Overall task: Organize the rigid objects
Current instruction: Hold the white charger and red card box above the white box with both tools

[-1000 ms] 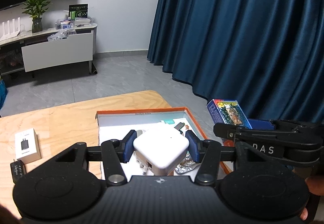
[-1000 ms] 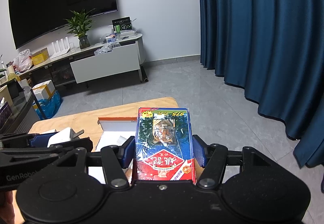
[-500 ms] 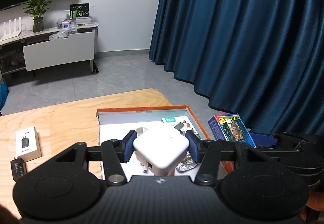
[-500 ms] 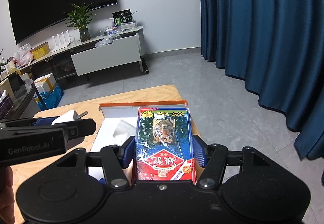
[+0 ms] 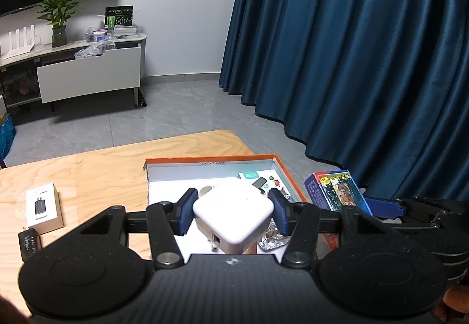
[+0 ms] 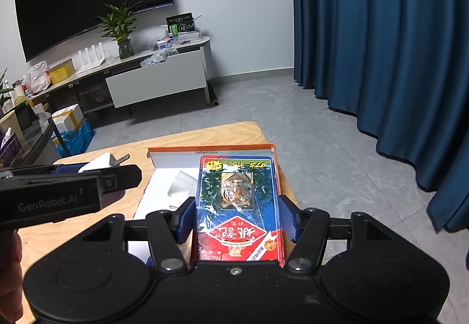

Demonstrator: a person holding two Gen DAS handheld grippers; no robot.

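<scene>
My left gripper (image 5: 233, 214) is shut on a white charger cube (image 5: 233, 214) and holds it above the near part of an orange-rimmed open box (image 5: 209, 160) on the wooden table (image 5: 88, 171). My right gripper (image 6: 237, 218) is shut on a blue card box with a tiger picture (image 6: 237, 206), held over the right side of the orange-rimmed box (image 6: 211, 147). The card box (image 5: 337, 192) shows at the right in the left wrist view. The left gripper (image 6: 96, 174) appears at the left in the right wrist view.
The orange-rimmed box holds several small items, among them a foil packet (image 5: 272, 239) and a white object (image 6: 180, 186). A small white adapter box (image 5: 44, 208) and a black plug (image 5: 27, 243) lie on the table at the left. Blue curtains (image 5: 366, 60) hang at the right.
The right gripper with the card box has moved forward and lower over the orange-rimmed box. The left gripper with the charger has hardly moved.
</scene>
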